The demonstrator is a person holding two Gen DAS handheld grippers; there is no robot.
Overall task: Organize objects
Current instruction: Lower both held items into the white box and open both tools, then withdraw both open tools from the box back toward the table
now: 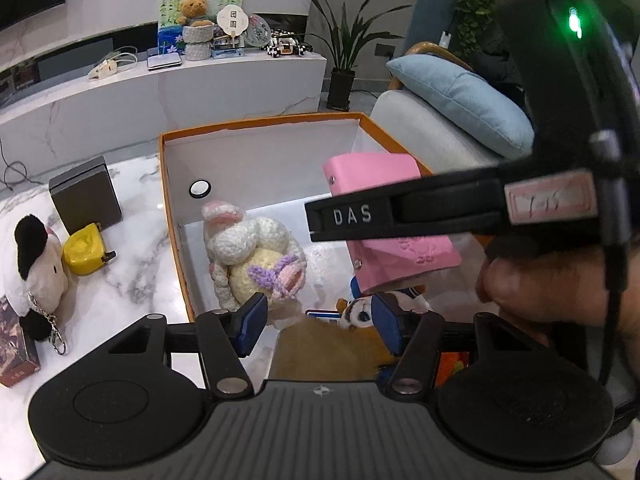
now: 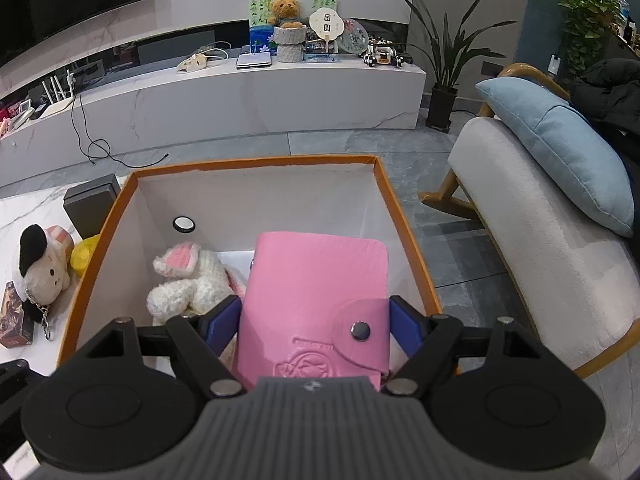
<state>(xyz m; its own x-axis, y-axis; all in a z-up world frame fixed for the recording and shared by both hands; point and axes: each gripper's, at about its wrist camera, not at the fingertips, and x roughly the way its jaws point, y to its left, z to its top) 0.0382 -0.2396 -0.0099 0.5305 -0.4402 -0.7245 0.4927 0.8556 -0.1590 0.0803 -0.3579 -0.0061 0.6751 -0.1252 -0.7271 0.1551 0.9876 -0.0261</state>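
Above the orange box (image 2: 404, 216) with white inner walls, the right tongs (image 2: 314, 326) hold a pink wallet (image 2: 316, 288); their blue pads (image 2: 404, 326) press on its two sides, so the jaws stand wide but closed on it. The wallet hangs over the right part of the box, its snap flap toward the camera.

The left tongs (image 1: 320, 320) are near the front edge of the same box. Their jaws stand about half open, and a small plush toy (image 1: 356, 314) with a white and brown face lies between the blue pads (image 1: 252, 322). I cannot tell if the pads really press on it. A hand (image 1: 552, 284) of the person shows at the right side of the left wrist view, under the black body of the other tool.

Inside the box lies a white knitted rabbit (image 1: 252, 256) with pink ears and a purple bow, and a small round white disc (image 1: 199, 189) sits on the left inner wall.

On the marble surface (image 1: 132, 280), to the left of the box, there are a plush dog (image 1: 36, 268) with a black ear and a keychain, a yellow container (image 1: 82, 250), a dark grey box (image 1: 86, 196) and a patterned carton (image 1: 16, 344).
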